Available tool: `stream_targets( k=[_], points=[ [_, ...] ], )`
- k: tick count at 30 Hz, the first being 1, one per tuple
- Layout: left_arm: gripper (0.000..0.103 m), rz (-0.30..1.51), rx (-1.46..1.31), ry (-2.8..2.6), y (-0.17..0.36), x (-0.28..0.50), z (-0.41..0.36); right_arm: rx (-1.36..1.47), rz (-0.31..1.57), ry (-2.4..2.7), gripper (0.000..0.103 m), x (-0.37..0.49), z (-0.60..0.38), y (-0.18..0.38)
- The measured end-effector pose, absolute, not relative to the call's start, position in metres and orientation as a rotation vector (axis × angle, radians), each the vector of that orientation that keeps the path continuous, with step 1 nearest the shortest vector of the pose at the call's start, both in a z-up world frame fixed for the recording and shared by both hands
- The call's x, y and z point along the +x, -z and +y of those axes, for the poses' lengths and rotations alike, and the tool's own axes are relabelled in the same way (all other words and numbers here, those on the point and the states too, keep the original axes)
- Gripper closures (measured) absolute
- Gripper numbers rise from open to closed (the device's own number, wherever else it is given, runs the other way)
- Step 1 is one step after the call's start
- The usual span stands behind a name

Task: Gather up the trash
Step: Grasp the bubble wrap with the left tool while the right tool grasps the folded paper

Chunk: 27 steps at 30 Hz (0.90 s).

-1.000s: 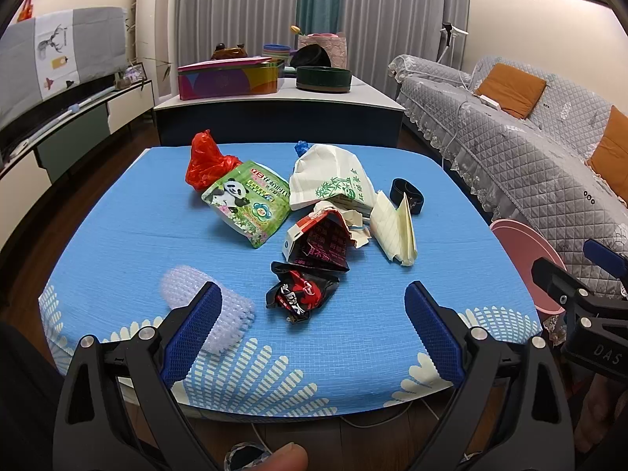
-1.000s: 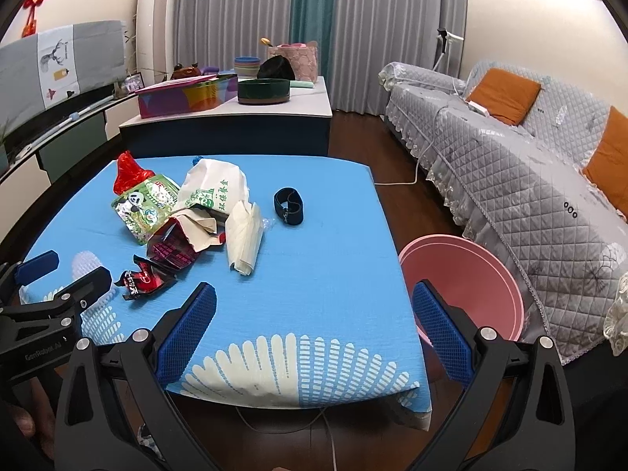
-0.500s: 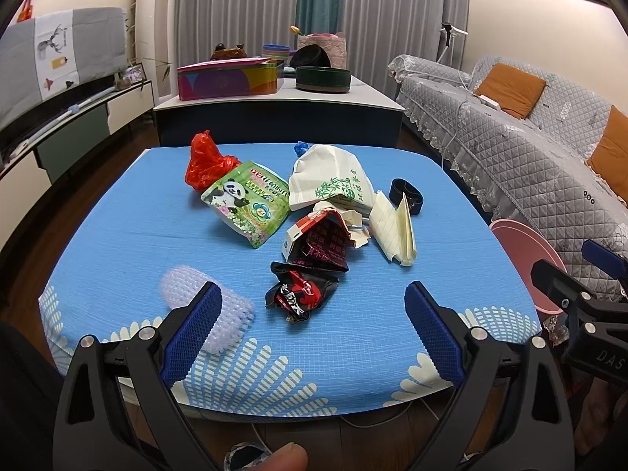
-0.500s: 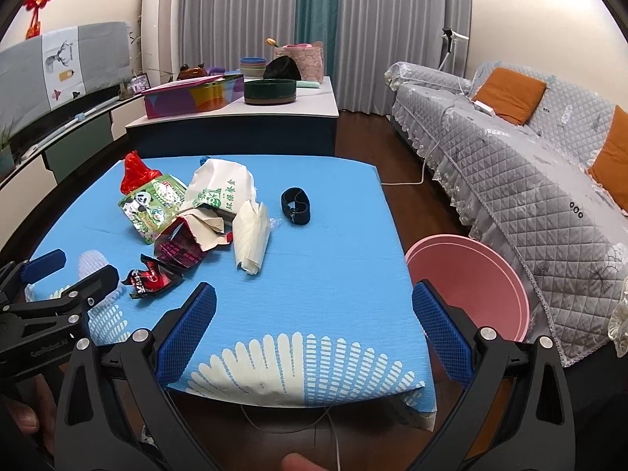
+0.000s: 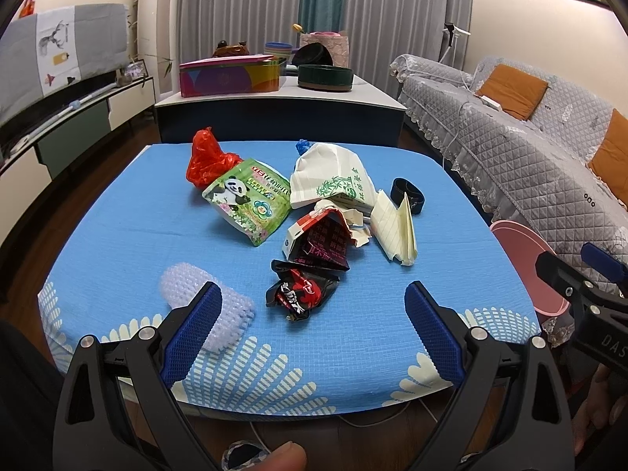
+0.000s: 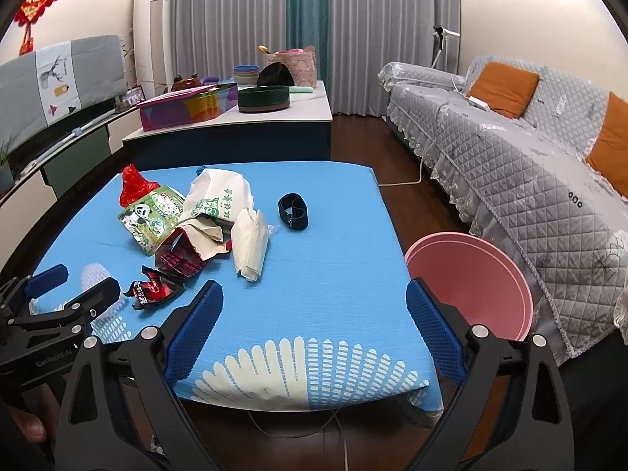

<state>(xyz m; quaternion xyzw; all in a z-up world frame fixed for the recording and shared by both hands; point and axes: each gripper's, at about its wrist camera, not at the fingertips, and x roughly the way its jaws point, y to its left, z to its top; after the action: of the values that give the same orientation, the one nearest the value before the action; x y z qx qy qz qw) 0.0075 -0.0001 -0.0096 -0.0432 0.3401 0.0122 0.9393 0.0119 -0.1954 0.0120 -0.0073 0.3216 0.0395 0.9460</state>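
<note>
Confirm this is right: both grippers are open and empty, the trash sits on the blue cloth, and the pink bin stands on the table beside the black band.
One thing is wrong: the pink bin stands on the floor off the table's edge, below the blue cloth, as the right wrist view shows. The left gripper and right gripper are indeed open and empty.

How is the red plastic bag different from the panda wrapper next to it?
The red plastic bag is plain, shiny and scrunched into a lump that pokes upward; the panda wrapper is green, printed with a panda, and lies mostly flat. The bag sits farther back; the wrapper overlaps its front. Both rest on the blue tablecloth.
</note>
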Motion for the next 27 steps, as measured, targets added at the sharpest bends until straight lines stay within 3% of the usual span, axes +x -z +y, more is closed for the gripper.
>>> stream_targets(
  k=[9, 15, 20, 27],
  points=[
    [0.012, 0.715, -0.145, -0.101, 0.016, 0.015, 0.017, 0.006, 0.672, -0.107, 0.015, 0.018, -0.193, -0.008],
    [0.022, 0.763, -0.187, -0.183, 0.029, 0.028, 0.037, 0.0, 0.686, -0.164, 0.026, 0.044, -0.177, -0.011],
    [0.025, 0.764, -0.201, -0.24, 0.036, 0.033, 0.052, 0.021, 0.727, -0.224, 0.043, 0.078, -0.153, 0.003],
    [0.029, 0.824, -0.227, -0.301, 0.056, 0.048, 0.072, 0.008, 0.789, -0.243, 0.05, 0.108, -0.134, 0.036]
  ],
)
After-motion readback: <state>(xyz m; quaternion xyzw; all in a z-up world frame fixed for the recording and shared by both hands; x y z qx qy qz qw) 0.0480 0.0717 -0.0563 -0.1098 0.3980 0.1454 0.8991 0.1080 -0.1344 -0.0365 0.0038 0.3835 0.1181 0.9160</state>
